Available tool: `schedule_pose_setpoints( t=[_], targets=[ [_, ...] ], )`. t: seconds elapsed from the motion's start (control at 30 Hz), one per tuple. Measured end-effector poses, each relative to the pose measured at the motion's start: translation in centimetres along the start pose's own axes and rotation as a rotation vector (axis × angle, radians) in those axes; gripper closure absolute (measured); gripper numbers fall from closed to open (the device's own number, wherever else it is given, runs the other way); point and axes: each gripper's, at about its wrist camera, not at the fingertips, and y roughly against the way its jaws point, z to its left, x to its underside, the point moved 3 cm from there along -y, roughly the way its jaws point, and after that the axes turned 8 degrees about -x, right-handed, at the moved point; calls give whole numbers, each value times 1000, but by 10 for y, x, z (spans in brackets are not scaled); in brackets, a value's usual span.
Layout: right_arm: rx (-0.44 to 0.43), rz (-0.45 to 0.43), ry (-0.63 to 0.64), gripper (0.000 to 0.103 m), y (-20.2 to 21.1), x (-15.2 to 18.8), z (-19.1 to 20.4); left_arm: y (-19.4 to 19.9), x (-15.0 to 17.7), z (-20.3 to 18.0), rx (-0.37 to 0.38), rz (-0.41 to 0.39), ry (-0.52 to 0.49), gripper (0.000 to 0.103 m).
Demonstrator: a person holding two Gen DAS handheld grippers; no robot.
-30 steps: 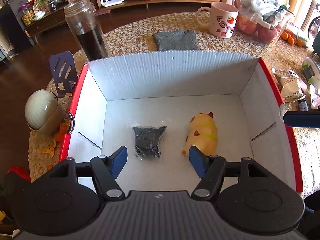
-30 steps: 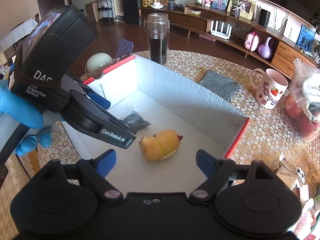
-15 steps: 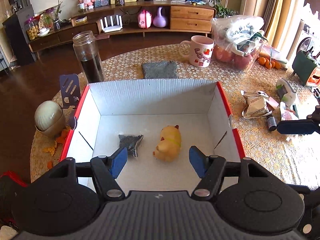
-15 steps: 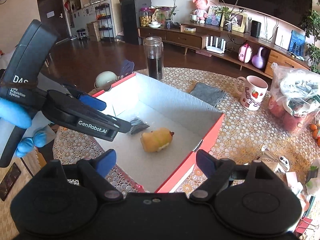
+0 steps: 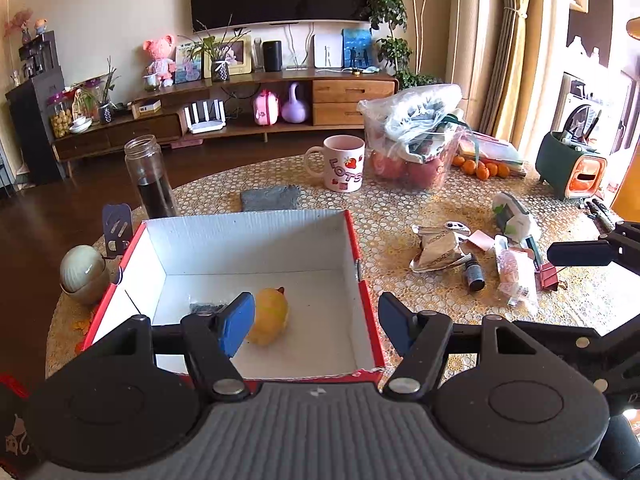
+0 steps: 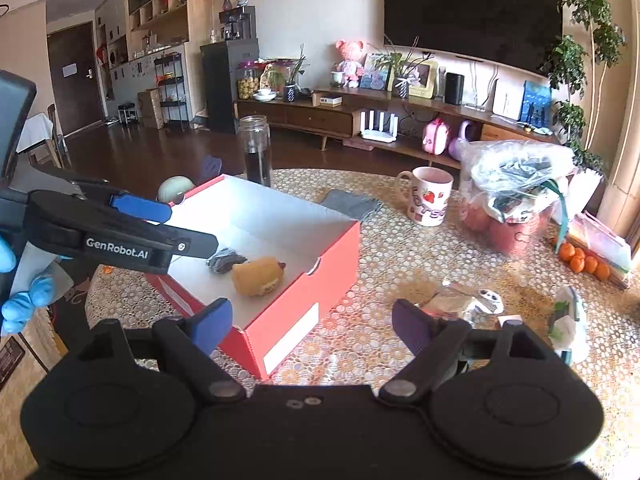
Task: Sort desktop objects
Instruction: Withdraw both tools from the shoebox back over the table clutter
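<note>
Sunlight is falling across a living room with a wall television and a long wooden sideboard; in front, a round bench (image 5: pixel 400 216) under a honeycomb-patterned cloth is carrying a red cardboard box (image 5: pixel 366 288) with a white inside; a yellow plush toy (image 5: pixel 272 316) and a small dark packet (image 6: pixel 226 261) are lying just beside each other on the box floor; a strawberry mug (image 5: pixel 344 168), a grey cloth (image 5: pixel 272 197) and a glass jar (image 5: pixel 151 178) are standing beyond the box; wrappers and a small dark bottle (image 5: pixel 474 276) are lying to its right; the left tool (image 5: pixel 316 322) is hanging over the box's near edge, jaws apart and gripping nothing; the right tool (image 6: pixel 312 326) is hovering beside the box, jaws wide and likewise bare.
</note>
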Motion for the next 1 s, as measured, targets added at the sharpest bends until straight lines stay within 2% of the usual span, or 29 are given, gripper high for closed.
schedule_pose_setpoints(
  t=[0.2,0.27,0.4,0.57,0.8,1.0],
  targets=[
    [91,-56,-7,16,28,24,-20,7,13,-30,19,-23,-18,36],
    [127,-73,-10,13,36,34,-27,7,17,-40,33,-23,-24,36],
    [213,-96,-10,9,51,52,-44,6,24,-62,60,-31,-27,26],
    [310,-124,-35,8,69,77,-66,4,27,-91,92,-40,-37,26],
    [386,-121,-95,8,86,106,-102,-10,26,-128,139,-22,-44,24],
    [431,-108,-85,8,87,122,-131,-28,22,-158,148,-12,-69,24]
  ],
)
